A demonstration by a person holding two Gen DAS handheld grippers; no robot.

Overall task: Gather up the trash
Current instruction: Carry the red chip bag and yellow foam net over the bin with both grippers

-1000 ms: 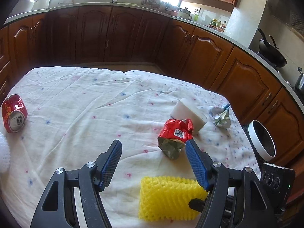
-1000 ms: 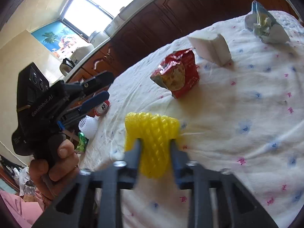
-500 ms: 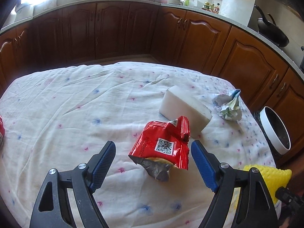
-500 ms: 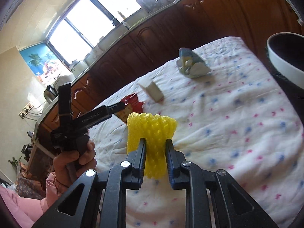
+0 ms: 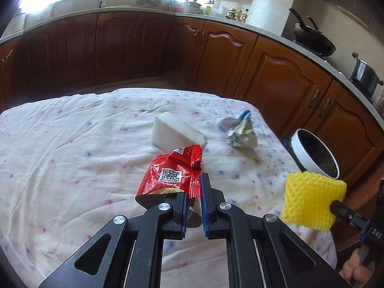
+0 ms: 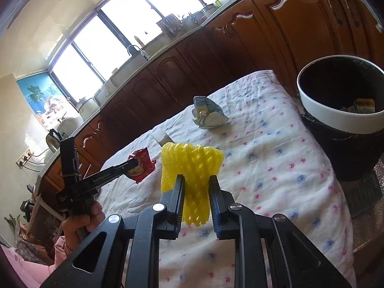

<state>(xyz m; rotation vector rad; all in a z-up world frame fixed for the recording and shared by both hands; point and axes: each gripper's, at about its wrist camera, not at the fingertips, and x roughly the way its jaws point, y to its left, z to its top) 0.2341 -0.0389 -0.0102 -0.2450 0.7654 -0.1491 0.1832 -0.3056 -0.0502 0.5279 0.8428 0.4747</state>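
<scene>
The left gripper is closed on the red snack wrapper, above the tablecloth. The right gripper clamps the yellow foam net, held near the white-rimmed bin.

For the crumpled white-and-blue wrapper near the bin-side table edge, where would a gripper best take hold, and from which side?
Probably the raised blue-tipped peak of the crumpled wrapper, approached from above with fingers straddling it. It sits bunched on the tablecloth, apart from the white foam block, so the ridge offers more to pinch than its flat edges.
</scene>
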